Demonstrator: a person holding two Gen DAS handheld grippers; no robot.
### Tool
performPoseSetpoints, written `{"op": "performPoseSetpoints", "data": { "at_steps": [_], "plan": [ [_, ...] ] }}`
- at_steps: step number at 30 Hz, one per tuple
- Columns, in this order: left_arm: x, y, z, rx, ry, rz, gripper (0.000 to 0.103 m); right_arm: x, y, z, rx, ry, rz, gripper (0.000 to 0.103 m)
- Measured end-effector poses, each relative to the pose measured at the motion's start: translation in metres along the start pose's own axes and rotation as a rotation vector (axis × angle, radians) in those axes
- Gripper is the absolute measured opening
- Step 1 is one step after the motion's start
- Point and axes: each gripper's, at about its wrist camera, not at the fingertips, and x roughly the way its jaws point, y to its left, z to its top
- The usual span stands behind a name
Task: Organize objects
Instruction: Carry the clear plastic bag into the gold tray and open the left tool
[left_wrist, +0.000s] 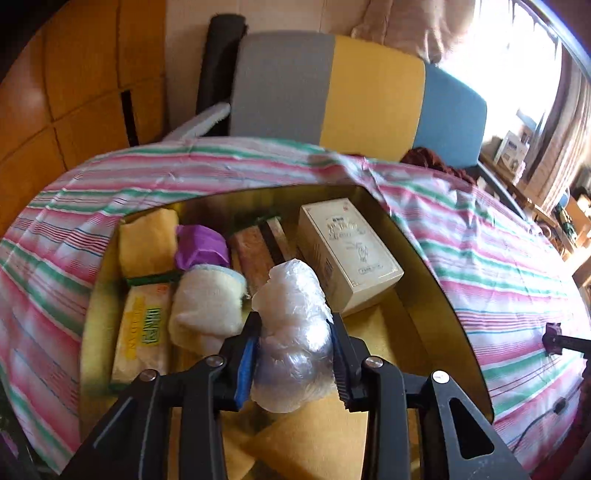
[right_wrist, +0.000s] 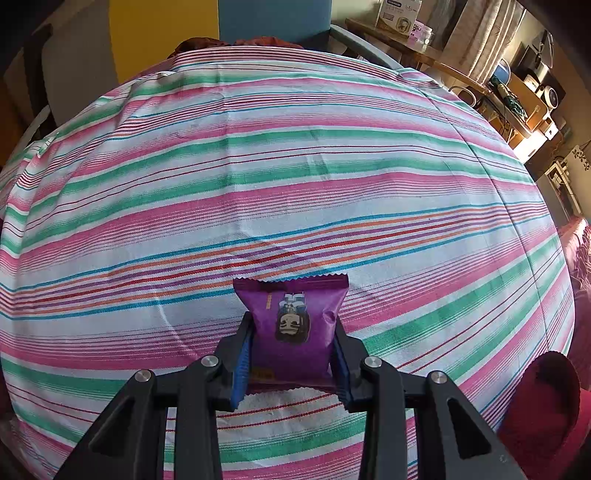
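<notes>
Crinkled clear plastic, a wadded bundle (left_wrist: 291, 332), is sitting between the pads of your left gripper (left_wrist: 295, 354), which is pinching it low in the frame's centre, over a gold tin (left_wrist: 436, 295). Inside that tin you are looking at a cream box (left_wrist: 351, 254) at right, a purple packet (left_wrist: 201, 245) and a yellow cloth (left_wrist: 147, 243) at upper left, a fluffy white cloth (left_wrist: 207, 306) just left of the bundle, and a yellow labelled pack (left_wrist: 142, 332) at lower left. Your right gripper (right_wrist: 293, 354) is pinching a purple snack packet (right_wrist: 293, 325) at lower centre, above the striped tablecloth (right_wrist: 295, 166); whether the packet is touching the cloth you cannot tell.
</notes>
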Motion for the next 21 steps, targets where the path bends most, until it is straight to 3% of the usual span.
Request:
{"op": "performPoseSetpoints", "data": {
  "at_steps": [4, 8, 21],
  "plan": [
    [0.011, -0.003, -0.001, 0.007, 0.017, 0.002, 0.04, 0.009, 0.004, 0.001, -0.001, 0.001, 0.0, 0.037],
    [0.006, -0.003, -0.007, 0.003, 0.007, -0.003, 0.053, 0.007, 0.004, 0.001, -0.005, 0.001, 0.0, 0.037],
    [-0.032, 0.003, -0.03, 0.009, -0.071, 0.033, 0.064, 0.009, 0.003, 0.002, -0.004, 0.001, 0.001, 0.037]
  ]
}}
